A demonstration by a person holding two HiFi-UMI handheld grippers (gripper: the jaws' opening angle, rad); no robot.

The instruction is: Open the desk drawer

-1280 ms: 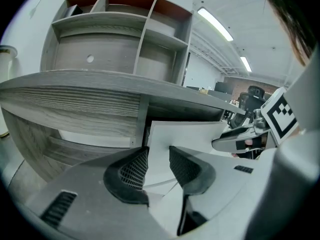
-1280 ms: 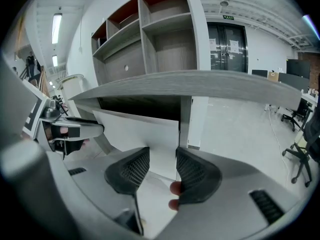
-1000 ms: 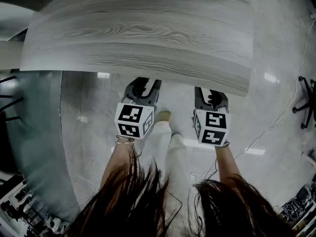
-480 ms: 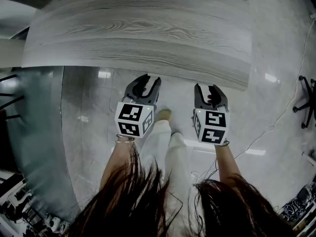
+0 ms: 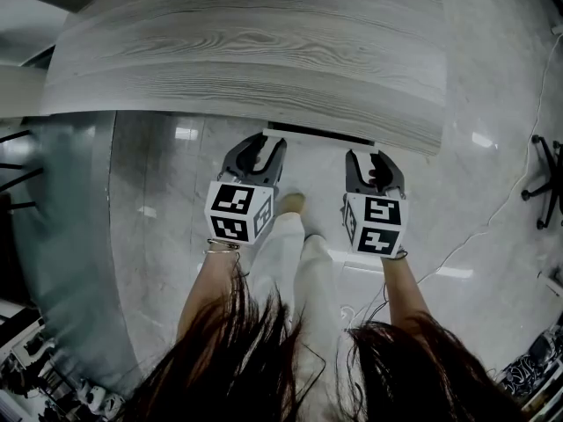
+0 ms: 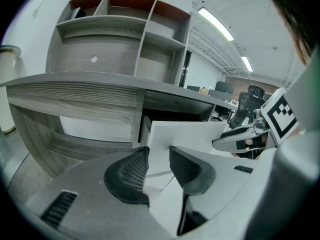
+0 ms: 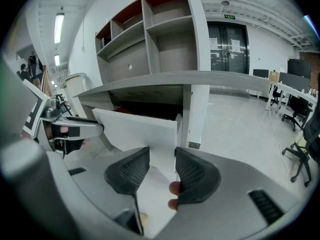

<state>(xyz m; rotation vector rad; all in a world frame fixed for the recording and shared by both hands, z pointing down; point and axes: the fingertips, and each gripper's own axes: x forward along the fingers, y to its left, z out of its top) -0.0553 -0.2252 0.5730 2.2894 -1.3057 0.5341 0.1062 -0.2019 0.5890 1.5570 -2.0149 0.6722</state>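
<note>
Left gripper (image 6: 159,153): jaws spread, a narrow gap between the ribbed black pads, nothing pinched. Right gripper (image 7: 162,153): likewise parted and unclamped. In each gripper view the lower edge of the white drawer (image 7: 135,129) front shows in the gap between the pads; whether the tips touch it, cannot tell. The drawer sits mid-frame in both gripper views, pulled a little way out from under the grey wood-grain desk (image 5: 255,60), with a dark opening behind its top edge. From the head view it is only a thin strip at the desk's near edge, centre frame, just above the two sets of jaws. Both grippers are level and side by side below that edge, well apart from each other, the left one's marker cube (image 5: 237,214) left of centre and the right one's marker cube (image 5: 374,224) right of centre. A bracelet (image 5: 222,249) is on the left wrist. Dark hair (image 5: 229,359) fills the bottom of the head view, pale trousers (image 5: 299,262) between the arms. The glossy tiled floor (image 5: 158,236) takes up the lower left, and a thin cable (image 5: 493,218) trails across it at the right. An open shelf unit (image 6: 115,39) rises above the desk, upper left of the left gripper view. An office chair (image 5: 545,178) base shows at the right edge.
</note>
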